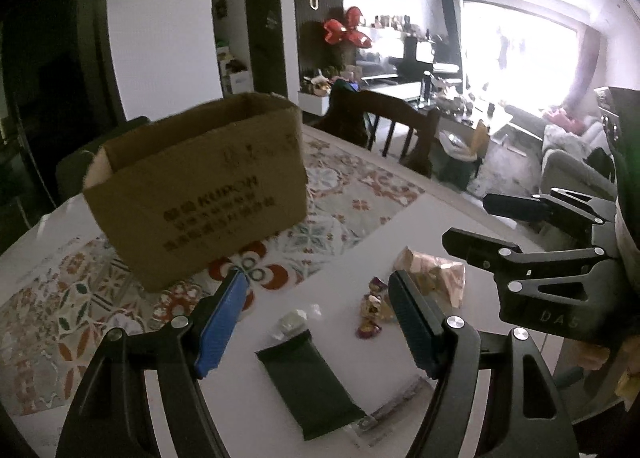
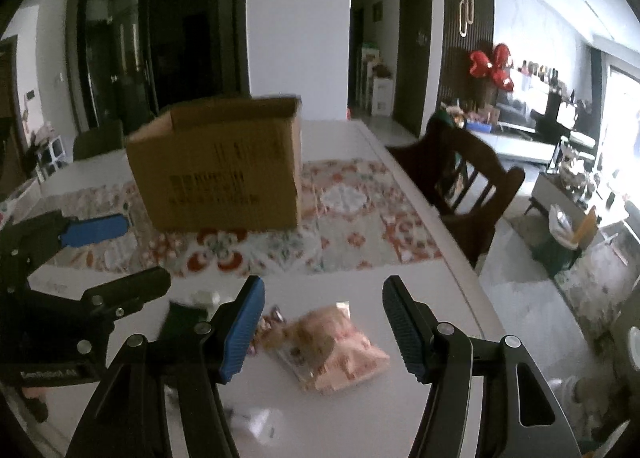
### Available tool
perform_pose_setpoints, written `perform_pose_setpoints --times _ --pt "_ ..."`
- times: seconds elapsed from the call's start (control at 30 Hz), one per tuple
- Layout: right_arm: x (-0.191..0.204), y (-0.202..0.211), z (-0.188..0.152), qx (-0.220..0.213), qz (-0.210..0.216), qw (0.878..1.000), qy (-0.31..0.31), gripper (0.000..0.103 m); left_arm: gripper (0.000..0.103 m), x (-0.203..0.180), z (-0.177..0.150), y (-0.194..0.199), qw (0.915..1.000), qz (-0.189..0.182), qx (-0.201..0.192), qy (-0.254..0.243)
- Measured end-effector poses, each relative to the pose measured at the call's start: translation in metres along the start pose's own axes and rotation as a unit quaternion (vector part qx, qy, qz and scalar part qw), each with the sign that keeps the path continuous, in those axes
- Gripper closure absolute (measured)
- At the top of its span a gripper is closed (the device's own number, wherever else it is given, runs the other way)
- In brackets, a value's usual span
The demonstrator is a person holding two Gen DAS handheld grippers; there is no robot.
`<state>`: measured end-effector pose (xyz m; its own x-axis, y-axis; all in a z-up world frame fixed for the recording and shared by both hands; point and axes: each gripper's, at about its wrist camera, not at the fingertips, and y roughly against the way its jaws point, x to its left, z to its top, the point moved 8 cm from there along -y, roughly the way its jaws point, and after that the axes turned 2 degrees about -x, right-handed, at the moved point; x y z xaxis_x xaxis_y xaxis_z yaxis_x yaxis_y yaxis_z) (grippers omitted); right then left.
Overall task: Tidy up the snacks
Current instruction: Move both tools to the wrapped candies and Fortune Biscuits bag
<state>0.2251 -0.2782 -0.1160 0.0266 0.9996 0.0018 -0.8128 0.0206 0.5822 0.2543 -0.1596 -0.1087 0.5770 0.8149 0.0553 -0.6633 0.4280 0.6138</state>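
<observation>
**Snack Items and Carton: Positions and Legible Markings**

Reference landmark: the open cardboard box [image 1: 196, 193], standing upright on a patterned table runner [image 1: 352, 193] laid across the white table [image 1: 248, 410].

Markings on the box. The left wrist view shows the Latin letters "KUKOM" or similar on the facing side, blurred, with several lines of smaller characters beneath that cannot be read. Handling pictograms are printed near the upper edge. The right wrist view shows the box [image 2: 224, 165] with blocks of dark print resembling barcodes or text lines; none is legible.

Snack positions, relative to the box:
- A dark green flat packet [image 1: 310, 386] lies on bare table well in front of the box, off the runner. No print is readable on it.
- A small white wrapped piece [image 1: 294, 320] lies just at the packet's far end, toward the box.
- Small purple-and-gold wrapped candies [image 1: 372, 310] lie in front of the box and to its right.
- A pink crinkled snack bag [image 2: 336, 346] lies beyond the candies, farther right of the box; its print is blurred.

Gripper state:
- Left gripper [image 1: 318, 298]: fingers spread wide, holding nothing, above the green packet.
- Right gripper [image 2: 324, 306]: fingers spread wide, holding nothing, above the pink bag. Its housing, seen in the left wrist view, carries the letters "DAS".

The left gripper's body, seen in the right wrist view, bears a white label, unreadable.
</observation>
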Motion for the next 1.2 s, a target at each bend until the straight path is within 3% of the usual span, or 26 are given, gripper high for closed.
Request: perform_pose_setpoints --times 0.3,0.9,1.2 --pt "-0.005 -0.017 -0.031 0.045 0.001 0.999 0.024 0.041 0.032 -0.019 -0.019 -0.027 0.9995 -0.020 0.013 -0.021" --pt "-0.012 -0.051 -0.051 0.081 0.034 0.996 0.024 0.041 0.055 -0.040 -0.037 -0.077 0.9954 -0.072 0.063 -0.011" --pt "-0.015 -0.064 -0.057 0.103 0.053 0.993 0.001 0.042 0.069 -0.038 -0.041 -0.090 0.9934 -0.077 0.085 -0.001"
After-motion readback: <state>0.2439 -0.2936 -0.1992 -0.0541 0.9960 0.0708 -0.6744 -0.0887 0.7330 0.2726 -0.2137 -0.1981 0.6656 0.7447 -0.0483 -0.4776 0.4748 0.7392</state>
